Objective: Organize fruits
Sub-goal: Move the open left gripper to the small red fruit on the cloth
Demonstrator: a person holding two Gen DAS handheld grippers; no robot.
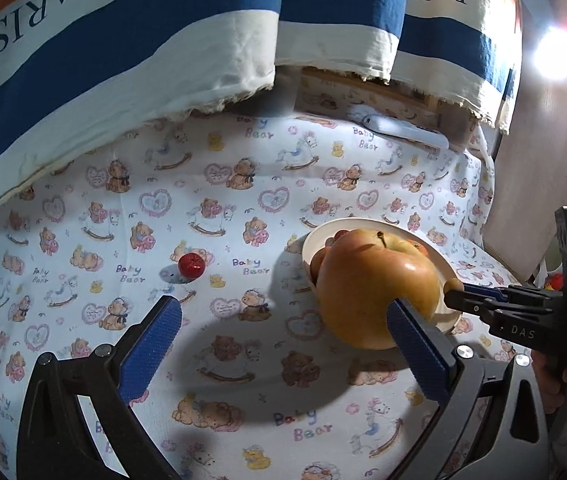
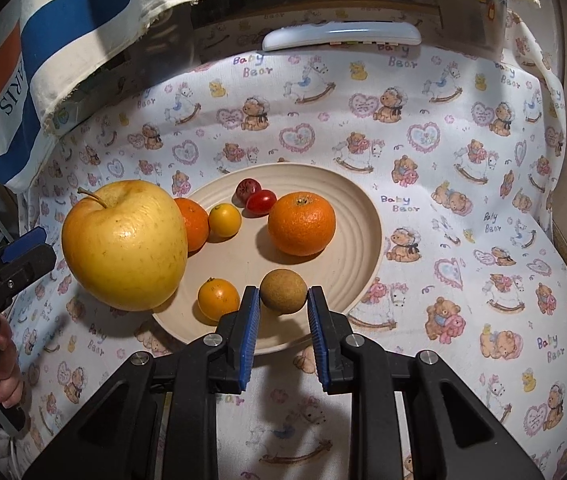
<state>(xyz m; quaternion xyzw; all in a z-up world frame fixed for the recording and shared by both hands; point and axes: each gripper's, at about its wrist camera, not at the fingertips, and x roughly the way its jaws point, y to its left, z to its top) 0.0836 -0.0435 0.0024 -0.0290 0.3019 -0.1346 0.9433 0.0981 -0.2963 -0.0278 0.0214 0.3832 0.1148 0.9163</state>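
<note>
Your left gripper point(image 1: 283, 340) gapes wide beside the apple point(image 1: 375, 284). Your right gripper point(image 2: 283, 308) clamps the brown fruit point(image 2: 282, 291) over the plate point(image 2: 363, 248).

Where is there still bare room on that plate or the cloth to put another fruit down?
On the plate, the right side between the big orange and the rim is bare, as is the middle. The bear-print cloth right of the plate is free. The plate's left is crowded: apple, small orange and yellow fruit sit close together.

Bear-print tablecloth point(image 1: 243, 208), striped PARIS cloth point(image 1: 123, 40), bright lamp point(image 1: 558, 52)
</note>
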